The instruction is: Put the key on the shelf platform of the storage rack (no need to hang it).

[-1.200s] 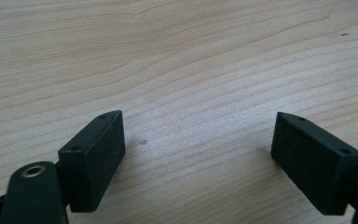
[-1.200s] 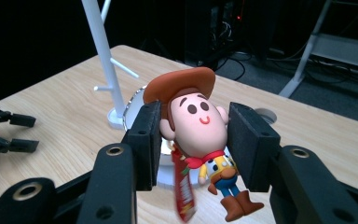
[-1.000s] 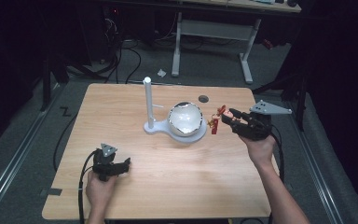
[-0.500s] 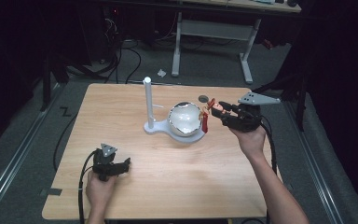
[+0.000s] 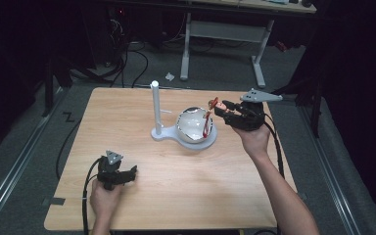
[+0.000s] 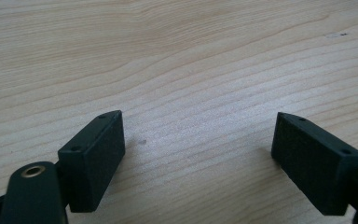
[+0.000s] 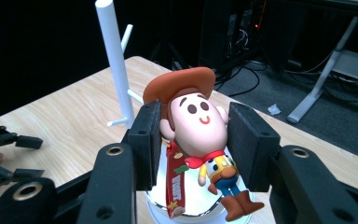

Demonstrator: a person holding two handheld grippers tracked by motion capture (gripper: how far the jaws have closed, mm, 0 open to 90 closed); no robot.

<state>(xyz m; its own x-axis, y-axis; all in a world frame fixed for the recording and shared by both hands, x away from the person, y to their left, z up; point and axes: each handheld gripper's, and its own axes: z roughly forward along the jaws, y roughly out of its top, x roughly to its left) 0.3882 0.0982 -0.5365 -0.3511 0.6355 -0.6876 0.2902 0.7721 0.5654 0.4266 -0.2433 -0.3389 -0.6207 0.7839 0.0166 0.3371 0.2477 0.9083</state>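
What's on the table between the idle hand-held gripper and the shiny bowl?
Nothing: in the high view, only bare wooden table separates the left hand-held gripper from the bowl.

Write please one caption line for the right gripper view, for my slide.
Right tool shut on a cowboy figure, held above a shiny bowl beside a white post.

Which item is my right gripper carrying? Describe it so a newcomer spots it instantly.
On the wooden table, find the white stand with its shiny bowl. Above the bowl, the right gripper clamps a cowboy figurine: brown hat, red scarf, dangling red strap, the sole colourful thing.
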